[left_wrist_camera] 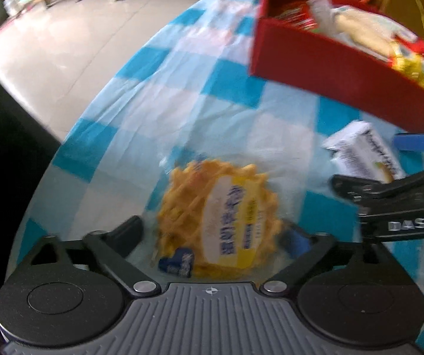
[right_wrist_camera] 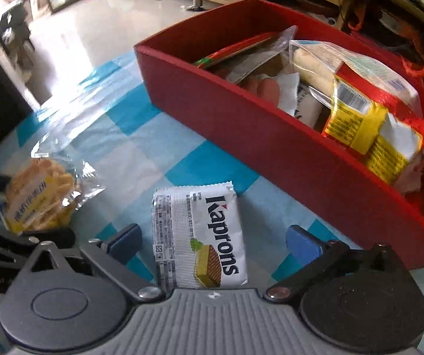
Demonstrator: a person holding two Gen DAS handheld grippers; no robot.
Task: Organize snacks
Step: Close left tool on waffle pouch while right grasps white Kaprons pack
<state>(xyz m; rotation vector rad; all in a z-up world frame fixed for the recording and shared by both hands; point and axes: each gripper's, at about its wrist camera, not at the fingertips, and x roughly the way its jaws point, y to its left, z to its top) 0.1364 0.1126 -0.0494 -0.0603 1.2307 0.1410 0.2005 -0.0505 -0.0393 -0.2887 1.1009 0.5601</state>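
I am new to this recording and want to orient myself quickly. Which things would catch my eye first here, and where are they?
The big red rectangular box, stuffed with snack packets, stands at the far right of the blue-and-white checked tablecloth. A white foil Kaprons wafer packet lies flat between the open right gripper. To its left, a clear-wrapped yellow waffle snack lies between the open left gripper.

Tablecloth (right_wrist_camera: 212, 159): thin glossy plastic sheet, blue-and-white checks, creased.
Waffle snack pack (left_wrist_camera: 220, 222): clear shiny film, crinkled, at 9 o'clock of the wafer pack.
Wafer pack (right_wrist_camera: 200, 239): smooth white printed wrapper, crimped ends.
Red box (right_wrist_camera: 271, 136): matt walls, at 1 o'clock.
Gripper bodies: matt black plastic, ribbed grey housing, metal rivets.
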